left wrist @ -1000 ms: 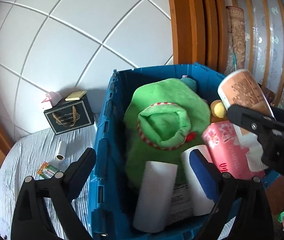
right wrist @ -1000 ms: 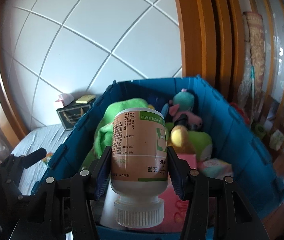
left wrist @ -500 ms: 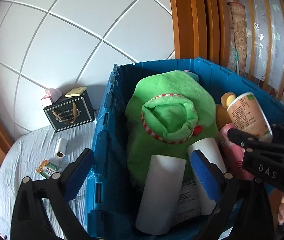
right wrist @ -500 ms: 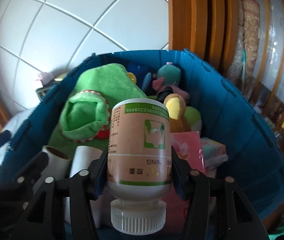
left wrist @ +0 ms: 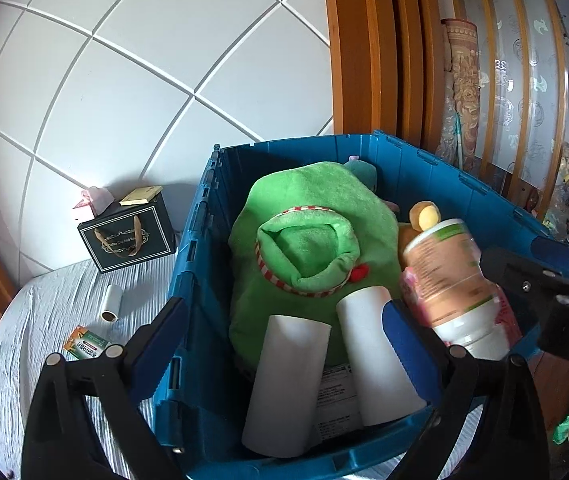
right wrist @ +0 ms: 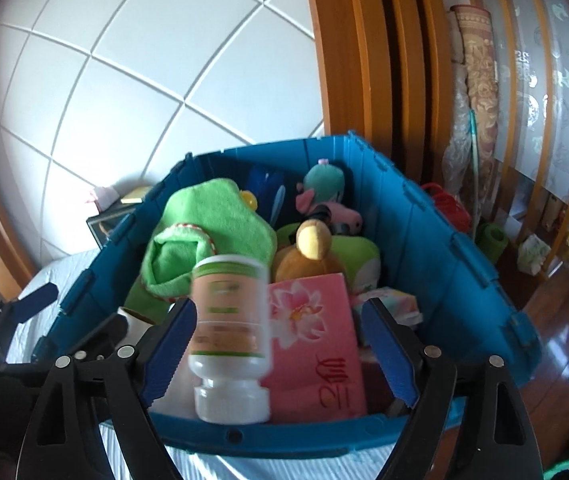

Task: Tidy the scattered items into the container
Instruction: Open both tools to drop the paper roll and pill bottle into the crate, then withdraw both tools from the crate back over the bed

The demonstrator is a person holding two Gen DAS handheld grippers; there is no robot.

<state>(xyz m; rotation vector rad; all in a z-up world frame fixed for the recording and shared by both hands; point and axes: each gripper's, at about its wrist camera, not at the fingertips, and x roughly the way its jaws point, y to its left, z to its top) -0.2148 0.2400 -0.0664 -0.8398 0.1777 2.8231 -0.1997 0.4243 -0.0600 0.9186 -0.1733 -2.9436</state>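
Now the release step is in hand: the jaws of the right gripper [right wrist: 278, 350] have just been opening, and the supplement bottle [right wrist: 230, 336], cap downward and blurred, is seen between the spread blue pads, seemingly loose and dropping into the blue crate [right wrist: 436, 248]. It lies at the crate's near edge, at about 6 o'clock of the opening, against the pink tissue pack [right wrist: 316, 340]. The jaws of the left gripper [left wrist: 282, 334] are spread with nothing between the pads, straddling the crate's near-left wall.

Next, a withdrawal of the right gripper is called for, then a reach to the table [left wrist: 36, 320] at 9 o'clock of the crate, where a small roll [left wrist: 111, 303] and a green-orange packet [left wrist: 85, 345] are left lying.

Inside the crate are held a green plush [left wrist: 316, 236], two white rolls [left wrist: 284, 384], a yellow-brown plush [right wrist: 308, 252] and a teal-and-pink plush [right wrist: 326, 196] at 12 o'clock.
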